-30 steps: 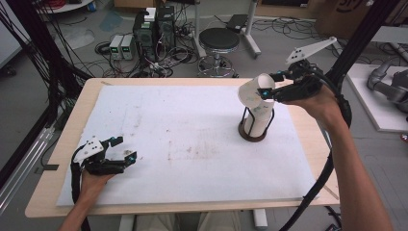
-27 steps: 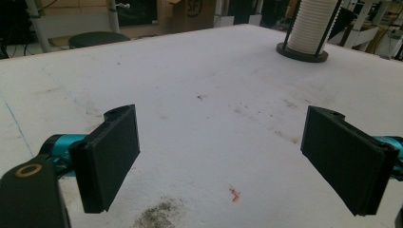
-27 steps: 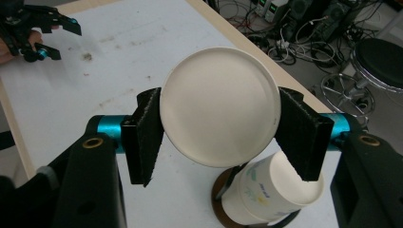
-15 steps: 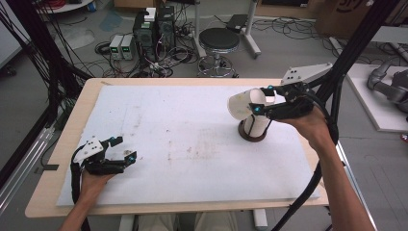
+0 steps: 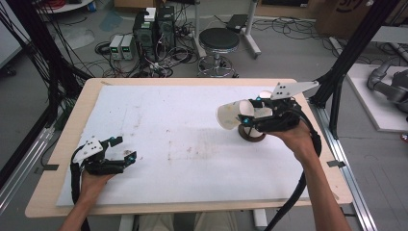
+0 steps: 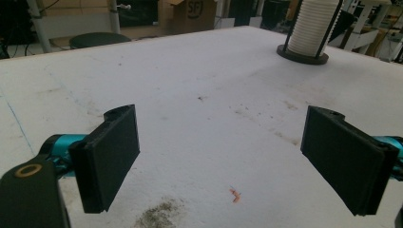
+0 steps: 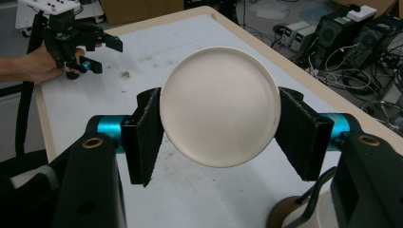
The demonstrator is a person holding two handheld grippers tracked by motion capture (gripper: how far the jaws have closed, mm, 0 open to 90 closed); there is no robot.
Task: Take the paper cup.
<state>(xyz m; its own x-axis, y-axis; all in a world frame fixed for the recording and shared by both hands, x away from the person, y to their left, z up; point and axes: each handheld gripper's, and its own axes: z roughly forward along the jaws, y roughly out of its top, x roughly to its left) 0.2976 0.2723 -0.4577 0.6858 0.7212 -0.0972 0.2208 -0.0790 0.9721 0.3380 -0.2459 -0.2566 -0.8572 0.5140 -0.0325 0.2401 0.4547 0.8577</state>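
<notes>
A cream cup (image 5: 230,116) lies on its side in the air, my right gripper (image 5: 247,119) shut on it above the table's right half. In the right gripper view its round bottom (image 7: 218,104) faces the camera, and the black pads (image 7: 147,133) press on both sides. Just beneath the hand stands the dark holder (image 5: 252,136) with a ribbed stack of white cups (image 6: 311,26) inside its rods. My left gripper (image 5: 126,157) rests near the front left of the mat. Its jaws are open with bare mat between the pads (image 6: 111,152).
A white mat (image 5: 183,159) covers most of the wooden table (image 5: 72,130). Beyond the far edge stand a stool (image 5: 219,41) and boxes with cables on the floor. Black frame posts (image 5: 344,72) rise at the right of the table.
My right hand has come down and to the left with the cup, away from the top of the stack. The left hand has stayed where it was.
</notes>
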